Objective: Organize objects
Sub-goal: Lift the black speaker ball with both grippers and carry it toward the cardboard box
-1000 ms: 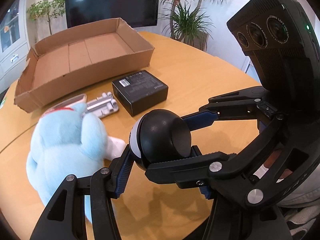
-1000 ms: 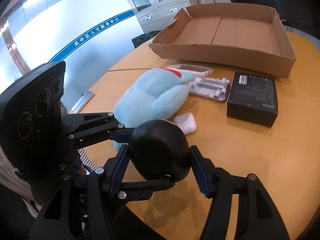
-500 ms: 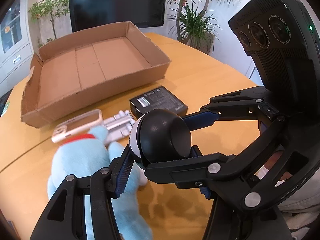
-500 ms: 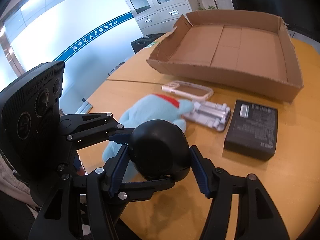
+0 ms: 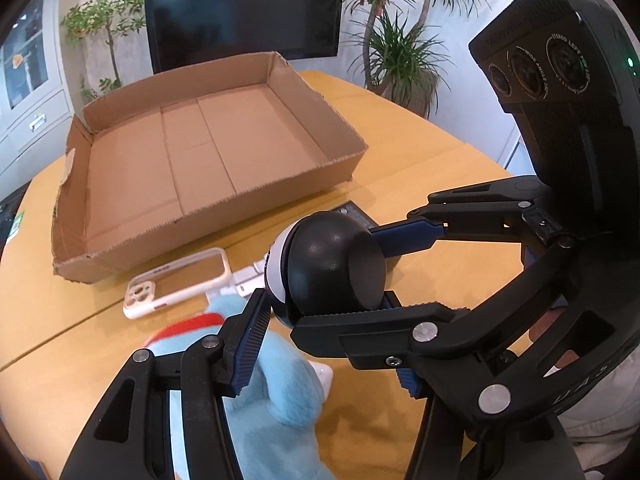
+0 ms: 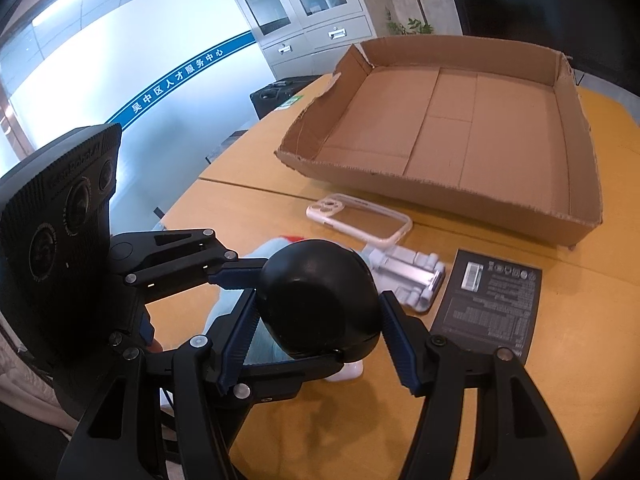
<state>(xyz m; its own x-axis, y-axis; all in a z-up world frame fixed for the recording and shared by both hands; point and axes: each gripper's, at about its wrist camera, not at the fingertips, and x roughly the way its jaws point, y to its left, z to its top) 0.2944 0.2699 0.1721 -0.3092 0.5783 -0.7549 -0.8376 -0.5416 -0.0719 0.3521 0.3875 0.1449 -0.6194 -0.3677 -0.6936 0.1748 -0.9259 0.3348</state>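
Both grippers, your left gripper (image 5: 320, 312) and right gripper (image 6: 316, 336), are pinching the same black ball (image 5: 332, 268) above the table (image 5: 420, 168), jaws pressing its sides.

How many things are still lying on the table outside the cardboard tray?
4: a clear phone case nearest the tray, a white plastic holder beside it, a black box to the right, and a blue plush toy under the tools. Something may be hidden beneath them.

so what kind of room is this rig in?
Looks like an office or meeting room: a large wooden table, a dark wall screen, grey filing cabinets, potted plants, and a glass partition with a blue strip of Chinese lettering.
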